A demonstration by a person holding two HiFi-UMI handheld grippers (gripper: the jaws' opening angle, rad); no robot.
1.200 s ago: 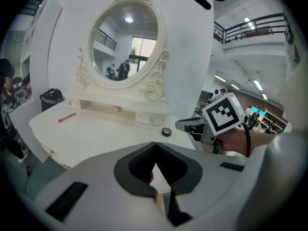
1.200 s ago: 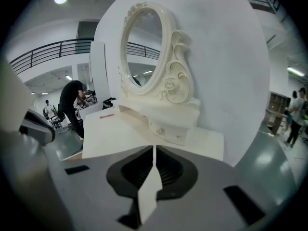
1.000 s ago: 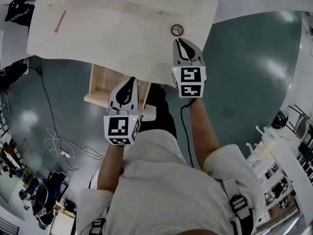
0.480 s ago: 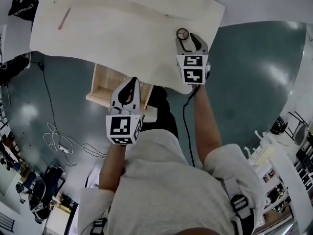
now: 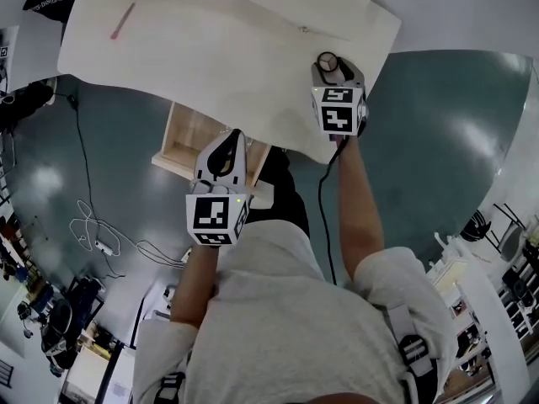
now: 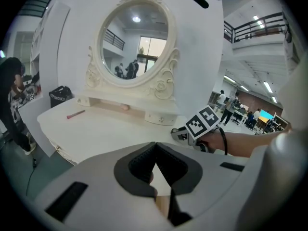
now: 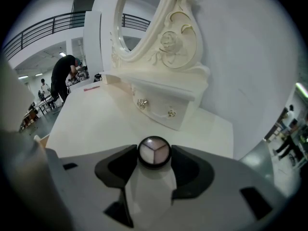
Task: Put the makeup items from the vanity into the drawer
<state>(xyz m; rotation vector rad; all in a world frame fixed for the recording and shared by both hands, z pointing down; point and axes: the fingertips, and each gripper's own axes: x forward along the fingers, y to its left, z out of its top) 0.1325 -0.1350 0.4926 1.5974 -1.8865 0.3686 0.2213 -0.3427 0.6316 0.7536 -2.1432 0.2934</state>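
Note:
A small round compact (image 7: 154, 151) with three pale pans lies on the white vanity top (image 5: 219, 49) near its right end. My right gripper (image 7: 154, 155) has just been opening, and its open jaws now stand on either side of the compact (image 5: 327, 60). My left gripper (image 6: 155, 151) is shut with nothing in it. It hovers at the vanity's front edge, over the open wooden drawer (image 5: 195, 135). A pink stick (image 5: 123, 21) lies far off at the left of the top. In the head view the right gripper (image 5: 330, 66) is on the right and the left gripper (image 5: 229, 146) lower left.
An ornate oval mirror (image 6: 134, 42) rises at the back of the vanity. Below it is a small shelf drawer with two knobs (image 7: 156, 109). A small pinkish item (image 6: 124, 107) lies under the mirror's shelf. Cables (image 5: 93, 234) trail on the dark floor at the left.
My right gripper has come down and forward onto the vanity top, and its jaws have opened around the round compact. The left gripper has stayed over the drawer.

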